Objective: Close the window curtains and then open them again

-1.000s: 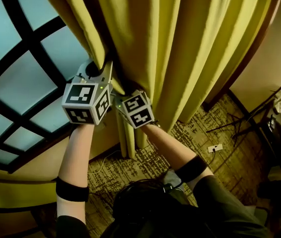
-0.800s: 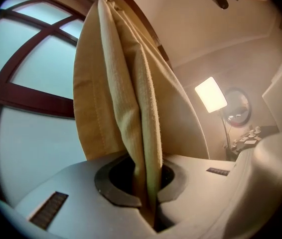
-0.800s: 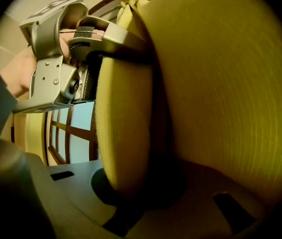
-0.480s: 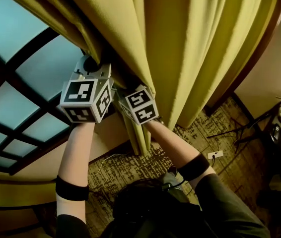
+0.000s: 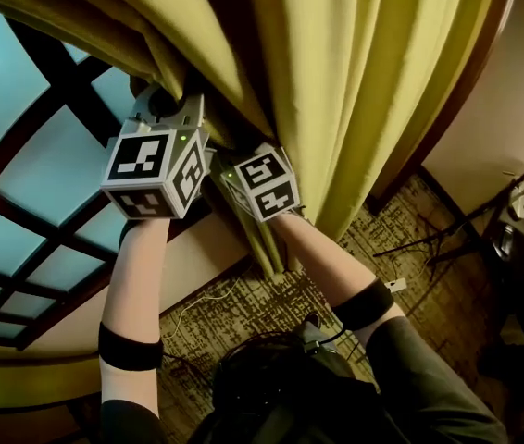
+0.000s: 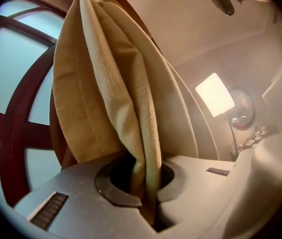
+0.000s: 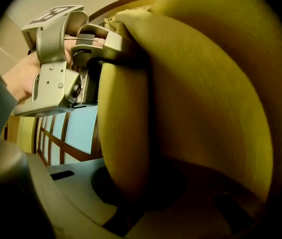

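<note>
The yellow curtain hangs in bunched folds over the right part of the dark-framed window. Both grippers hold its leading edge side by side. My left gripper is shut on a thin fold of the curtain, which runs down between the left gripper jaws. My right gripper sits just right of it, shut on a thicker fold of the curtain that fills most of the right gripper view. The left gripper also shows there, clamped on the same edge.
Patterned carpet lies below, with a white power strip and cables. Dark stand legs and clutter stand at the right by the wall. A yellow ledge runs under the window. A bright lamp glows in the room.
Both grippers have pulled the curtain edge to the right along the window. More glass shows on the left and the folds are gathered tighter.
</note>
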A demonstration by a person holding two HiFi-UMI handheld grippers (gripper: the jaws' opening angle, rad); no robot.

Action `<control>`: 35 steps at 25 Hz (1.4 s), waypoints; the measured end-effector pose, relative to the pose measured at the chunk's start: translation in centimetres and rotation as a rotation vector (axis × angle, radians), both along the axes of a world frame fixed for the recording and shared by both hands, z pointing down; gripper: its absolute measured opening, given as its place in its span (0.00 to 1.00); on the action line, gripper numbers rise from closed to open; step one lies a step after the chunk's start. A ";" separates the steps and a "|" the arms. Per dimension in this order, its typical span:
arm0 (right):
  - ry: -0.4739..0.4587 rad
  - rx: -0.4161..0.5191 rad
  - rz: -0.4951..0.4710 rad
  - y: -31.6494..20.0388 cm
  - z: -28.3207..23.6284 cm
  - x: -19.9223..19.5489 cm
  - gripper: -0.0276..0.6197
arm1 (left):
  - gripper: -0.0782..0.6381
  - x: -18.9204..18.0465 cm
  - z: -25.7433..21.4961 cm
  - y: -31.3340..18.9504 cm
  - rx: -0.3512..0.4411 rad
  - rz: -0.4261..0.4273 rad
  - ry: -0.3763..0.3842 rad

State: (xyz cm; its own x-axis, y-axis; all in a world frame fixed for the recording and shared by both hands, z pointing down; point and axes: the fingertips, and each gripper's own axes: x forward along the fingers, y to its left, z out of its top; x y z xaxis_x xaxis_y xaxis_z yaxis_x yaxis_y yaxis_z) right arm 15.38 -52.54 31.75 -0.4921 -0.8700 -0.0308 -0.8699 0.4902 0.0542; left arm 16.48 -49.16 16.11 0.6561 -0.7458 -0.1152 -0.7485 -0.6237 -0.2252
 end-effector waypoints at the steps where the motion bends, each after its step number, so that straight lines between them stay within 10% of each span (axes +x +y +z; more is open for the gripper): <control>1: -0.006 0.004 0.007 -0.2 -0.4 0.9 0.09 | 0.12 0.8 -0.3 0.0 0.003 0.007 0.009; 8: -0.057 0.035 0.078 -0.8 -3.3 6.8 0.09 | 0.12 7.0 -3.1 -0.3 0.025 0.071 -0.006; 13: -0.041 -0.083 0.153 -1.3 -0.3 11.2 0.09 | 0.12 14.3 0.1 -1.0 -0.060 0.169 -0.174; 17: -0.051 -0.097 0.231 -1.5 0.8 16.6 0.09 | 0.12 18.7 0.9 -1.4 -0.083 0.220 -0.109; 35: 0.023 -0.083 0.152 -1.2 0.9 19.4 0.09 | 0.12 19.8 0.6 -1.4 -0.026 0.135 -0.056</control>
